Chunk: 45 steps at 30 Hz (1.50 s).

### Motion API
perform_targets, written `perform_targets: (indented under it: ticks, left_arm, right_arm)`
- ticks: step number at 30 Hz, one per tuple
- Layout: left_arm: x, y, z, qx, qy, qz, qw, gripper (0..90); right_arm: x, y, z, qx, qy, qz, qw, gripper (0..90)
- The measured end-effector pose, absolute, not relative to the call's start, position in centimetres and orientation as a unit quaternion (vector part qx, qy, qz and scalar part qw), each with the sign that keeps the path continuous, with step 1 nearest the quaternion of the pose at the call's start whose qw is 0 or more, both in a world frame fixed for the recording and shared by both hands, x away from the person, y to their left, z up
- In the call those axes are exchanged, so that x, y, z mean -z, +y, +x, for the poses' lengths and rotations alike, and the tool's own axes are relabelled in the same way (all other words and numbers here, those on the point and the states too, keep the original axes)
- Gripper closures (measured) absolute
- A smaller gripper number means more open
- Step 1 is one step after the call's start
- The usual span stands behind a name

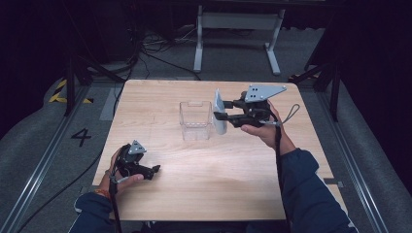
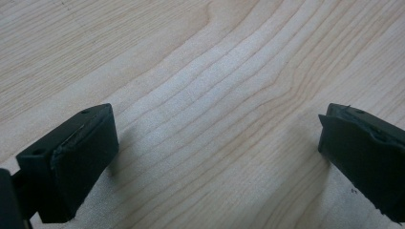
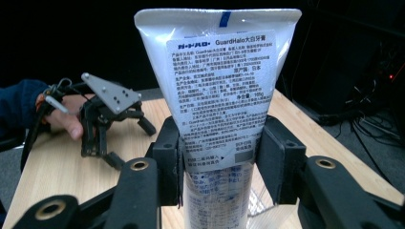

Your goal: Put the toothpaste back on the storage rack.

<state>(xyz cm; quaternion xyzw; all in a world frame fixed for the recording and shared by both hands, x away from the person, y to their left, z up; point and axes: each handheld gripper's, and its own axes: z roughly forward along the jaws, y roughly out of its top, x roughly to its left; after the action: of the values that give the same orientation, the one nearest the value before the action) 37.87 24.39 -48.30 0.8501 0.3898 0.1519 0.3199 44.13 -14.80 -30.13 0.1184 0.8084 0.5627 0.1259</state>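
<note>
Two claws: right claw pinching white toothpaste tube beside clear box, left claw spread over table.

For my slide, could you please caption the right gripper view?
Right hand-held gripper clamps a white toothpaste tube upright above the wooden table.

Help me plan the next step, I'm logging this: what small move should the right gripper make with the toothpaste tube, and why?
Probably shift it left over the clear box and lower it. The right gripper holds the toothpaste tube upright, clamped near its lower part, just right of the box's open top; the left gripper rests open on the table.
</note>
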Motion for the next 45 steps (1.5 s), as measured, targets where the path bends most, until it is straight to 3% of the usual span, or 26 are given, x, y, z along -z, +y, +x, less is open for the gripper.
perform_targets:
  ticks: [45]
  left_arm:
    - [48.3, 24.6, 36.6, -0.151, 0.402, 0.844, 0.321, 0.6]
  right_arm:
    - [30.4, -9.7, 49.4, -0.558, 0.808, 0.138, 0.13, 57.1]
